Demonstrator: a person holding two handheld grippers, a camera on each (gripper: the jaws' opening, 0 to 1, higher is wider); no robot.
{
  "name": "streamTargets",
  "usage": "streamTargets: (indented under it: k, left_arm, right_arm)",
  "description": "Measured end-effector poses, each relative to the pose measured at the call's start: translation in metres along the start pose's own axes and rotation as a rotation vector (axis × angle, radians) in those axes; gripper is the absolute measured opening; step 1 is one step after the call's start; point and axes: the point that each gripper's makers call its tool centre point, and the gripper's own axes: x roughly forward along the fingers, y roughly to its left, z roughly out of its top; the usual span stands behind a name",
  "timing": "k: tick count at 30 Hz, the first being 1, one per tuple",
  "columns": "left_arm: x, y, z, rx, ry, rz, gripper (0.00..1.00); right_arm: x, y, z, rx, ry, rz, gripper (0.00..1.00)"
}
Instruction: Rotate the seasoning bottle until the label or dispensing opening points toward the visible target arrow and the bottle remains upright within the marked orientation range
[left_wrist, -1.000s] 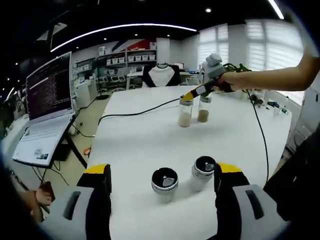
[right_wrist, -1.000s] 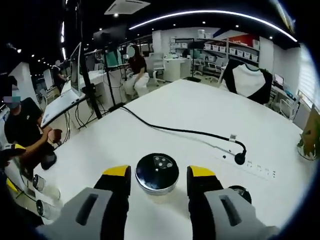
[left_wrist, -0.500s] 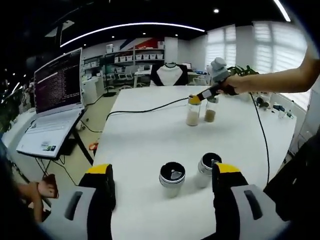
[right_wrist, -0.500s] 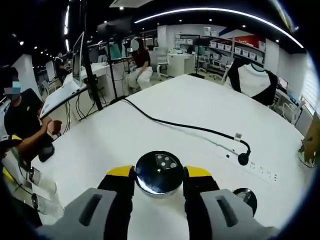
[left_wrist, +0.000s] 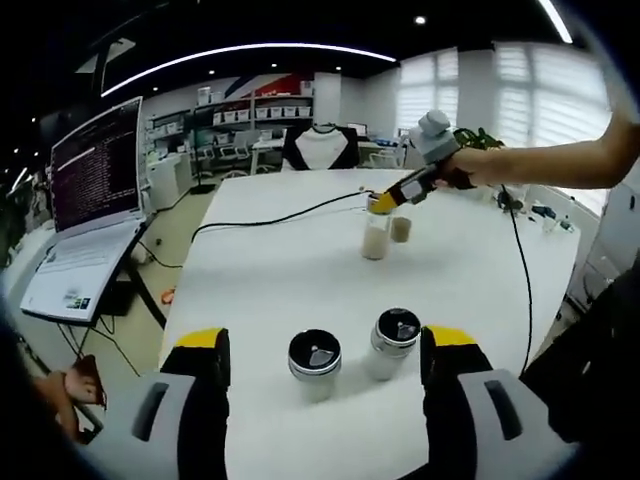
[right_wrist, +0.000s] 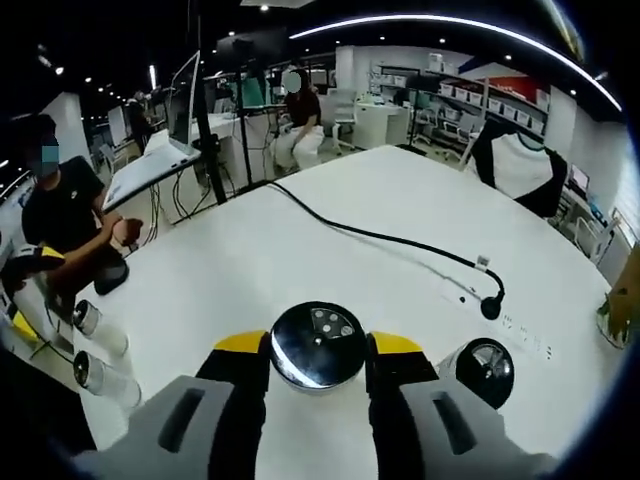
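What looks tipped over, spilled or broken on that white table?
Nothing stands out. All four shaker bottles stand upright: two near the left claw, one between the right claw's jaws, another beside it. No spill shows on the table. The black cable lies loose across it.

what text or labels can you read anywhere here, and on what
None can be read.
Laptop screen: lines of text, too small to read.
Power strip: tiny dark marks, blurred.
Seasoning bottle held between the right gripper jaws: lid shows holes, no lettering.
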Motion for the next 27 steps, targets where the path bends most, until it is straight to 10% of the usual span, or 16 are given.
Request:
streamTargets:
  k: [27]
  left_arm:
    - [-0.016,-0.037,0.0,0.008,-0.031,-0.141,0.8]
  right_arm:
    - [-0.079,0.072,-0.05,0.039,0.013,0.024,0.34]
